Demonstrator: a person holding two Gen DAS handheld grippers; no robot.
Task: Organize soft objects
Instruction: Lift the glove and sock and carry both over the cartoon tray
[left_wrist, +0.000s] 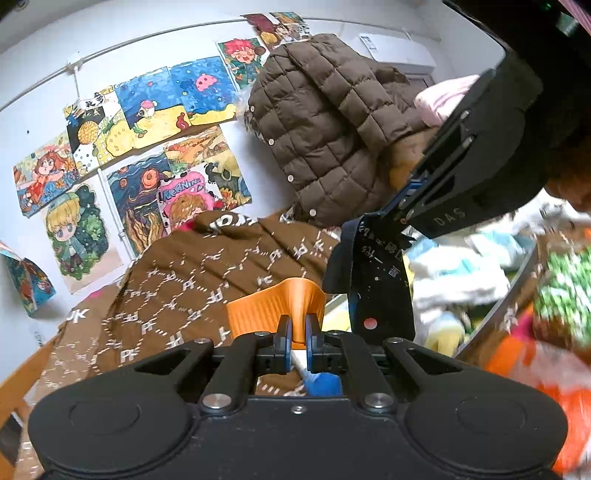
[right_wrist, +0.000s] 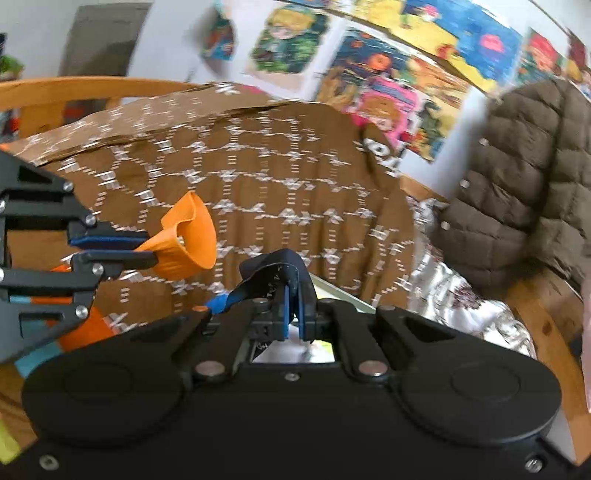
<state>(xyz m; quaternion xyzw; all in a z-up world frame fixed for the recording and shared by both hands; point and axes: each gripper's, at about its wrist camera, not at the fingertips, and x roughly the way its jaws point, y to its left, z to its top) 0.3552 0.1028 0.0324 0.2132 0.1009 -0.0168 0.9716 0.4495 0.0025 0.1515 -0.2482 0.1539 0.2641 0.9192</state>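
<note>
1. Left gripper (left_wrist: 298, 334), lower centre of the left wrist view: its jaws are pressed together on a ribbed orange fabric piece (left_wrist: 277, 304), which fans out above the fingertips. The same grip shows at the left edge of the right wrist view, where the orange fabric flares like a cone.
2. Right gripper (right_wrist: 294, 314), lower centre of the right wrist view: its jaws are pinched on a dark navy strap (right_wrist: 275, 271) with pale printed characters. In the left wrist view this strap hangs from the right gripper at centre right.
3. Whether the orange piece and the navy strap belong to one garment cannot be told; blue and orange cloth trails beneath both tools.
4. Background: a brown patterned blanket (left_wrist: 192, 273) lies spread over a bed with a wooden frame (right_wrist: 92, 86). A brown quilted jacket (left_wrist: 325, 125) stands heaped in the upper centre of the left wrist view, before a wall of drawings (left_wrist: 147, 122).
5. At the right edge of the left wrist view, blurred soft items, pale blue, white, green and orange, lie in a loose pile (left_wrist: 480, 266).
6. Judged progress: early to middle. One item is lifted by both grippers, not yet folded or placed; the jacket and pile appear unsorted.
</note>
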